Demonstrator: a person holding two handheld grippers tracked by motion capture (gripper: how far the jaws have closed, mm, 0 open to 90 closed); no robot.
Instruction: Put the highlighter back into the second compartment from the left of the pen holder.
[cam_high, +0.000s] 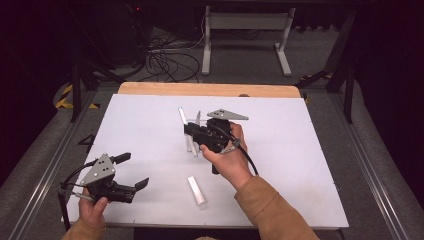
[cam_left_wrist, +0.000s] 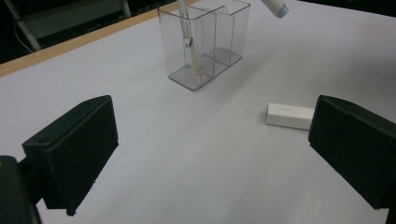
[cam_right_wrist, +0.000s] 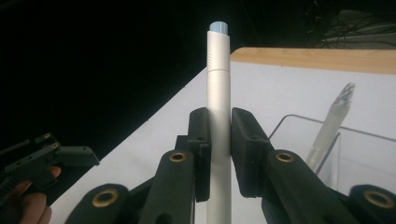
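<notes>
My right gripper (cam_high: 189, 131) is above the middle of the white table (cam_high: 300, 165), shut on a white pen (cam_high: 183, 118). In the right gripper view the pen (cam_right_wrist: 218, 93) stands upright between the pads, blue end up. Just beside it is a clear holder (cam_right_wrist: 327, 154) with several compartments, and a second pen (cam_right_wrist: 334, 121) leans in it. The left gripper view shows that holder (cam_left_wrist: 205, 42), the pen inside (cam_left_wrist: 191, 51) and the held pen's tip (cam_left_wrist: 276, 5) above it. My left gripper (cam_high: 136, 170) rests at the near left corner, open, nothing between its jaws.
A short white oblong piece (cam_high: 196, 190) lies flat on the table toward the front, and it also appears in the left gripper view (cam_left_wrist: 289, 115). The table's far edge is a wooden strip (cam_high: 210, 89). Behind it are cables and a white stand (cam_high: 245, 30) on the floor.
</notes>
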